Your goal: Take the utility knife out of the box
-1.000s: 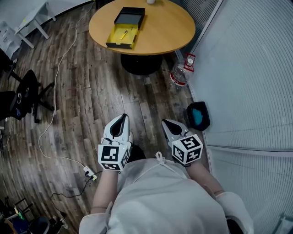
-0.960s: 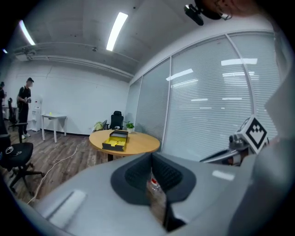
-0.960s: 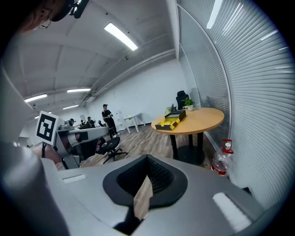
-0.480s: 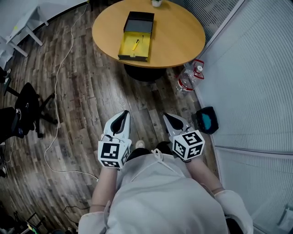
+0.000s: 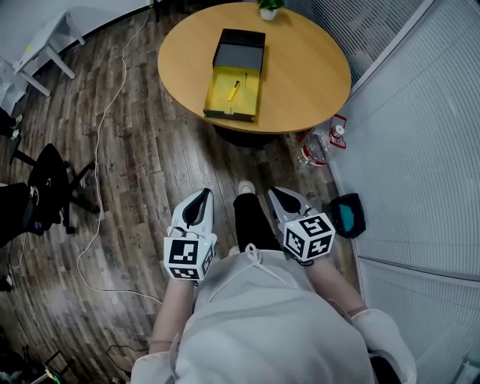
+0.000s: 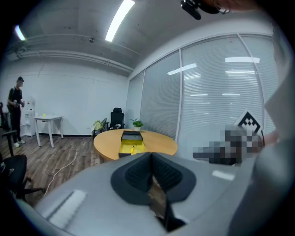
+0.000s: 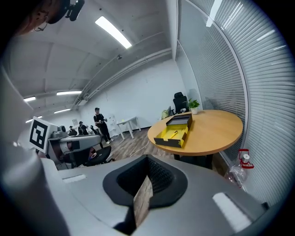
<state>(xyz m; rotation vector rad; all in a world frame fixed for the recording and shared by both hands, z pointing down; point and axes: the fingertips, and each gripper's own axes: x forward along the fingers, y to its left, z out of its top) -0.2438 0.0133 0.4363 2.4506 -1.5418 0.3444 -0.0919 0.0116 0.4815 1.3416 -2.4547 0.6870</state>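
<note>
An open box [image 5: 235,91] with a yellow lining lies on the round wooden table [image 5: 307,71], its black lid [image 5: 240,49] folded back behind it. The yellow utility knife [image 5: 234,91] rests inside the box. My left gripper [image 5: 199,204] and right gripper [image 5: 278,197] hang side by side over the wooden floor, well short of the table, both shut and empty. The left gripper view has its shut gripper [image 6: 151,160] below the distant box [image 6: 131,142]. In the right gripper view the shut gripper [image 7: 147,177] points toward the box [image 7: 175,132] and knife [image 7: 174,134].
A water bottle [image 5: 320,146] with a red cap and a black-and-teal bag [image 5: 349,214] sit by the glass wall on the right. A white cable [image 5: 97,150] runs across the floor. On the left are a black chair [image 5: 41,191] and a white table [image 5: 37,45]. A small plant [image 5: 268,7] stands at the table's far edge.
The table and box have come nearer and lower in the head view as the person walks toward them. Both grippers travel along, still shut and empty.
</note>
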